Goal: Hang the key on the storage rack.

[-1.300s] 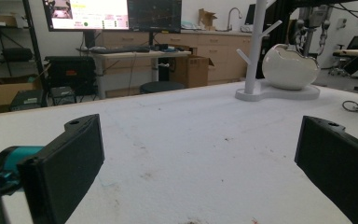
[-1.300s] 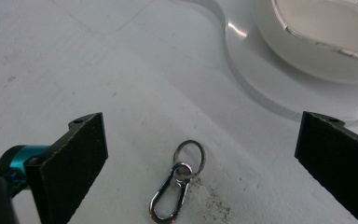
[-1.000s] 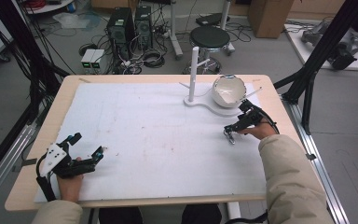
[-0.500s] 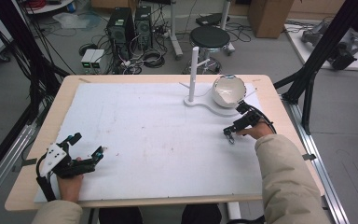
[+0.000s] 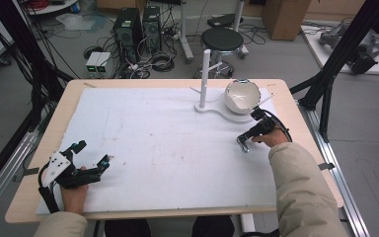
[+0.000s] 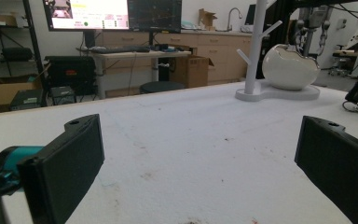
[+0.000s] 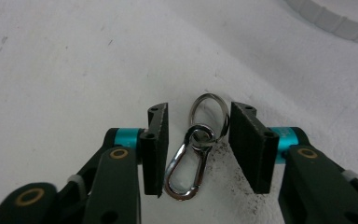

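Note:
A silver carabiner clip [image 7: 185, 173] joined to a key ring [image 7: 209, 110] lies flat on the white mat [image 5: 168, 148]. My right gripper [image 7: 199, 135] points down over it, jaws apart on either side of the clip with a gap on each side. In the high view the right gripper [image 5: 244, 142] is at the right of the table, just in front of the stand's base, with the clip [image 5: 241, 146] at its tips. My left gripper [image 5: 94, 153] rests at the front left, wide open and holding nothing; in its own view the left gripper [image 6: 196, 149] frames bare mat.
A white peg stand [image 5: 205, 74] rises from a flat white base [image 5: 217, 110] at the back right, with a white bowl [image 5: 242, 95] on that base. The table's wooden rim [image 5: 296, 113] runs close beside my right hand. Black frame posts stand at both sides.
The right gripper has shifted slightly left and toward the front over the clip. The left gripper has stayed where it was.

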### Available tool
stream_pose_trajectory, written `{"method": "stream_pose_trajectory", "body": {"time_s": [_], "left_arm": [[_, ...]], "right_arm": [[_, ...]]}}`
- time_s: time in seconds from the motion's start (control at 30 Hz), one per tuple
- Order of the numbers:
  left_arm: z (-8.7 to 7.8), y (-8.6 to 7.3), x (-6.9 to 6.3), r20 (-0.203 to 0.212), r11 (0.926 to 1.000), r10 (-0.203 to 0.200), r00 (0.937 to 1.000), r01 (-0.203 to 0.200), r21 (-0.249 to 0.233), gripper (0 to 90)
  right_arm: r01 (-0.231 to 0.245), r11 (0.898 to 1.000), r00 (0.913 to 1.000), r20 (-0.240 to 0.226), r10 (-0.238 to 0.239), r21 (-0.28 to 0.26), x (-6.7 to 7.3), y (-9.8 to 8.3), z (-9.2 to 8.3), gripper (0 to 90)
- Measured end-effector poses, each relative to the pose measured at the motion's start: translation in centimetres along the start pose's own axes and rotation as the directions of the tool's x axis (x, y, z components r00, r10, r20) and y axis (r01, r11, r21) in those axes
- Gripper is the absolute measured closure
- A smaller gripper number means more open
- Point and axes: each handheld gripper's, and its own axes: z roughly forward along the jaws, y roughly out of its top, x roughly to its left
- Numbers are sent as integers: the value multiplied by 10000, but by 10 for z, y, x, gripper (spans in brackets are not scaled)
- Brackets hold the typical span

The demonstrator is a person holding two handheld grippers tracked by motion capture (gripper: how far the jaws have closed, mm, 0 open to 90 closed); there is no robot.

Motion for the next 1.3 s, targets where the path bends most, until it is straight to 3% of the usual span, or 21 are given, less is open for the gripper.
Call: {"method": "stream_pose_trajectory", "body": {"time_s": [0.47, 1.0, 1.3], "left_arm": [[0, 0, 0, 0, 10000, 44, 10000, -44, -1, 17], [0, 0, 0, 2, 10000, 49, 10000, -49, 11, 17], [0, 0, 0, -14, 10000, 50, 10000, -50, -11, 17]], "right_arm": [[162, 9998, 9999, -24, -162, 119, 2, 0, -2, 775], [410, 9987, 9992, -18, -409, 293, 5, 1, -1, 867], [546, 9980, 9985, 71, -549, 331, 6, 2, 0, 873]]}}
